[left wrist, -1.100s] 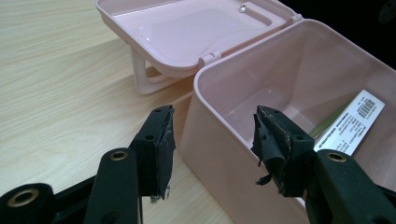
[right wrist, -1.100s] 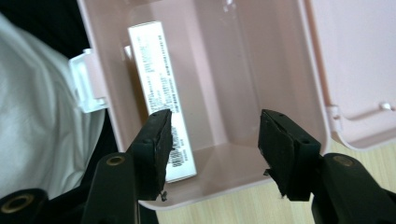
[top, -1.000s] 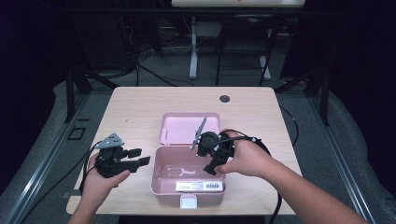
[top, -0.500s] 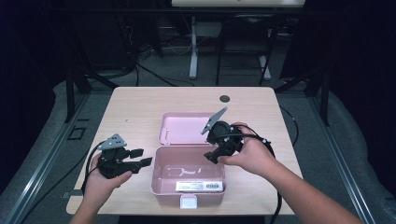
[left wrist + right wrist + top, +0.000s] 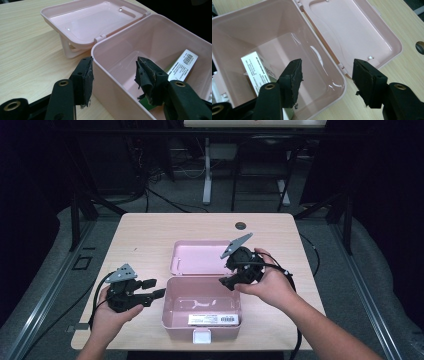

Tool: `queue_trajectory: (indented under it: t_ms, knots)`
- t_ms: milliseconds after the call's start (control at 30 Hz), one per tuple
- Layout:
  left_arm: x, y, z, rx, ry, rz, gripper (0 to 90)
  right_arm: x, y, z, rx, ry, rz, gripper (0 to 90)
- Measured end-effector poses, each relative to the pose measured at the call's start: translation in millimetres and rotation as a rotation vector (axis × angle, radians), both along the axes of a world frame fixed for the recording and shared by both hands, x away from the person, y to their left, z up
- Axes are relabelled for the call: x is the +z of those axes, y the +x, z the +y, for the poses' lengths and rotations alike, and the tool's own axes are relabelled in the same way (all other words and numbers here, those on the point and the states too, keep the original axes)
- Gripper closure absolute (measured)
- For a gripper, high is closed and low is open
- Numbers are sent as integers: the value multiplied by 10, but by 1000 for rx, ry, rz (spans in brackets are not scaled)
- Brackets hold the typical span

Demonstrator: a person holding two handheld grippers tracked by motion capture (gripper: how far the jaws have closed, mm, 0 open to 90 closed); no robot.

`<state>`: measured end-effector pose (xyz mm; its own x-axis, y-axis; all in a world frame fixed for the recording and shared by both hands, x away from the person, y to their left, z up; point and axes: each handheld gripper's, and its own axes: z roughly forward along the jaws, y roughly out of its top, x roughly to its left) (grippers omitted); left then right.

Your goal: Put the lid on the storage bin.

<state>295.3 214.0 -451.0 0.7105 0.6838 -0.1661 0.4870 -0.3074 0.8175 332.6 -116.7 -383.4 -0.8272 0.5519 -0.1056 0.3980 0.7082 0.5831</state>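
Observation:
An open pink box (image 5: 172, 312) stands at the table's near middle, its lid (image 5: 200, 257) lying flat behind it. My left gripper (image 5: 155, 288) is at the box's left wall. In the left gripper view the left gripper (image 5: 113, 75) is open, one jaw outside that wall (image 5: 107, 82) and one inside, neither pressing it. My right gripper (image 5: 227, 276) hovers at the box's right rear corner. In the right gripper view it (image 5: 328, 81) stands open astride the box rim (image 5: 342, 87), holding nothing. A white barcode label (image 5: 255, 70) shows on the box's front wall.
The light wooden table (image 5: 150, 235) has a round cable hole (image 5: 240, 226) near its far edge. A white latch (image 5: 201, 336) sits at the box's front, close to the table's near edge. Dark floor, stands and cables surround the table.
My right gripper has drawn a little back and to the right, from over the box's inside to its right rear corner, and has turned. The left gripper has stayed put.

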Motion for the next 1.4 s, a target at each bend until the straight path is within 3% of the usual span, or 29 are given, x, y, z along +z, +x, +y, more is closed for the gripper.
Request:
queue_trajectory:
  t_ms: [167, 267, 433, 567, 767, 900, 1033, 1200, 1400]
  knots:
    - [-18, 1, -20, -9, 6, -19, 485, -22, 20, -35, -10, 41, -30, 452]
    - [-29, 4, -35, -17, -2, -17, 483, -20, 50, -54, -36, 64, -19, 462]
    - [-35, -2, -54, -29, -20, -20, 475, -49, 150, -76, -62, 56, -29, 475]
    - [-27, -18, -63, -13, -3, -35, 474, -57, 220, -83, -92, 72, -59, 477]
    - [-47, -20, -82, -6, -11, -16, 507, -73, 298, -76, -138, 89, -68, 511]
    - [-61, -15, -90, -2, -3, -7, 547, -111, 340, -100, -181, 163, -30, 532]
    - [-94, -6, -101, 7, -6, 5, 588, -182, 416, -127, -204, 140, -22, 532]
    - [-128, 2, -122, 1, 8, 20, 644, -251, 497, -175, -231, 155, -15, 528]
    - [-153, 2, -152, 3, 48, 19, 706, -328, 567, -219, -259, 153, 1, 519]
